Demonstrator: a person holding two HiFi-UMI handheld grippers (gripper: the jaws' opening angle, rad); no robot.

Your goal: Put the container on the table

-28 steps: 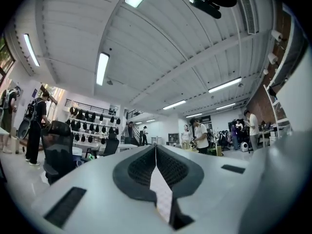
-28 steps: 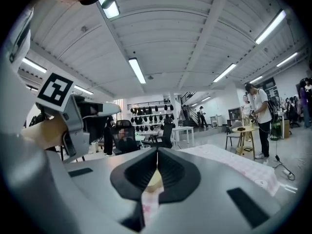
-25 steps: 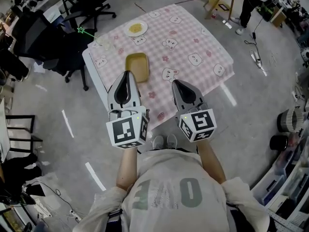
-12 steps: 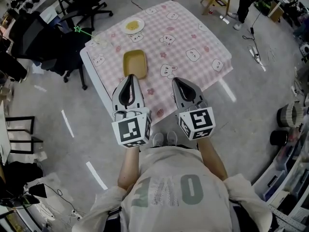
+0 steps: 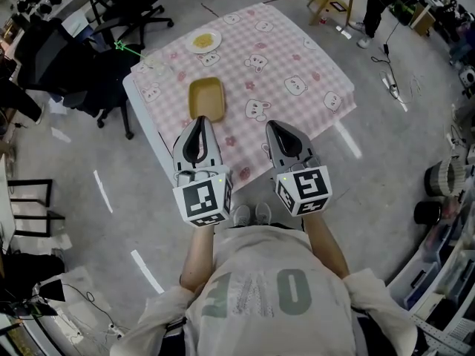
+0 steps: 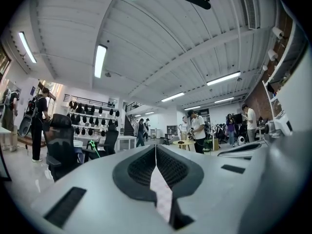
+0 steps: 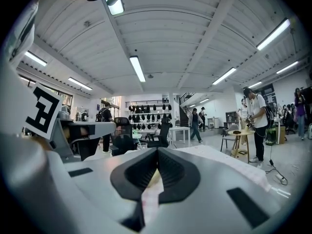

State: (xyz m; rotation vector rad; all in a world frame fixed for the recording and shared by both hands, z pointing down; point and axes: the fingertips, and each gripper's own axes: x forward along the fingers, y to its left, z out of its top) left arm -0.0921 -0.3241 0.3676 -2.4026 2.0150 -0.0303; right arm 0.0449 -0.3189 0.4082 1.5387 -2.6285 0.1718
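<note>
— Where's the container (image 5: 207, 98)?
— Flat on the pink-checked table (image 5: 297, 50), toward its left side, apart from both claws.
— Anything near it?
— A plate (image 5: 205, 41) with food lies beyond it, near the far edge. A glass (image 5: 157, 63) stands by the left corner.
— And the claws?
— The left gripper (image 5: 197, 121) points at the container from just on its near side, jaws pressed together on nothing. The right gripper (image 5: 274, 126) sits beside it over the table's near edge, jaws together too, nothing between them.
</note>
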